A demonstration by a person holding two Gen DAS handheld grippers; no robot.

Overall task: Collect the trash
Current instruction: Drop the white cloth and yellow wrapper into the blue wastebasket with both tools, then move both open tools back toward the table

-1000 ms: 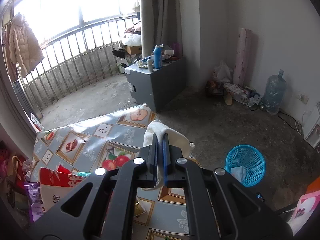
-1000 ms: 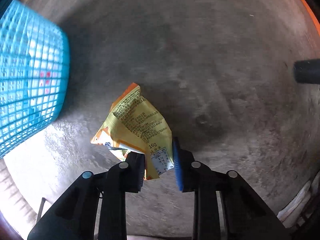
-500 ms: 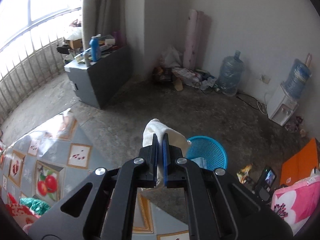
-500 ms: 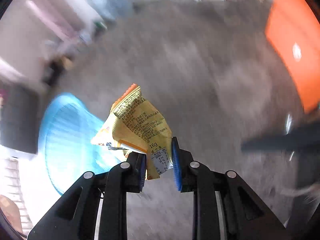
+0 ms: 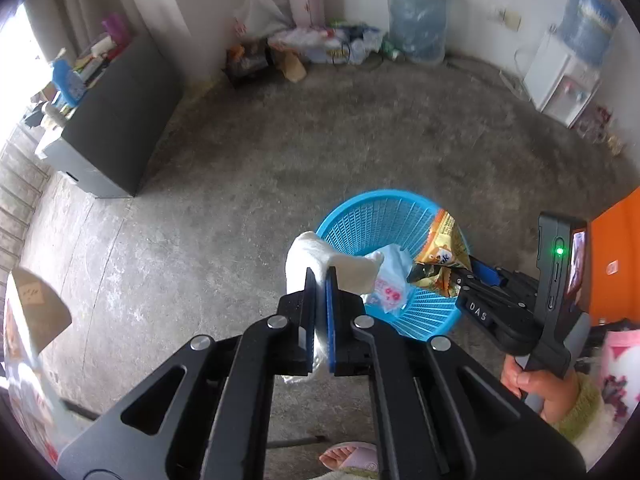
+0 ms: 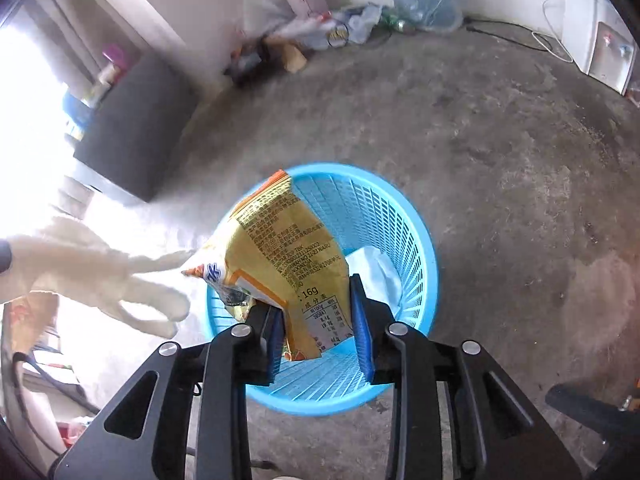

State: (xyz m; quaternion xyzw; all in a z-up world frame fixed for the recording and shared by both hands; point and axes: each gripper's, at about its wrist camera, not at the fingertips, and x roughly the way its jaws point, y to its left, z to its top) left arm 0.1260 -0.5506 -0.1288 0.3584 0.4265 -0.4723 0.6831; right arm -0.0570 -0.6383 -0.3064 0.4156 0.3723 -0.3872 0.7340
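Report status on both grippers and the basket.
Left gripper shut on white glove. Right gripper holding yellow snack wrapper over blue basket. Nothing in the way.

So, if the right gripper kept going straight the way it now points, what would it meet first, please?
Most likely the blue basket: the right gripper, holding the yellow wrapper, points down into its opening, where a white bag lies. Depth is unclear, so the near rim might come first.

Daylight floods from left of each claw, overexposing that side; fisheye edges bend and darken; distant clutter soft.
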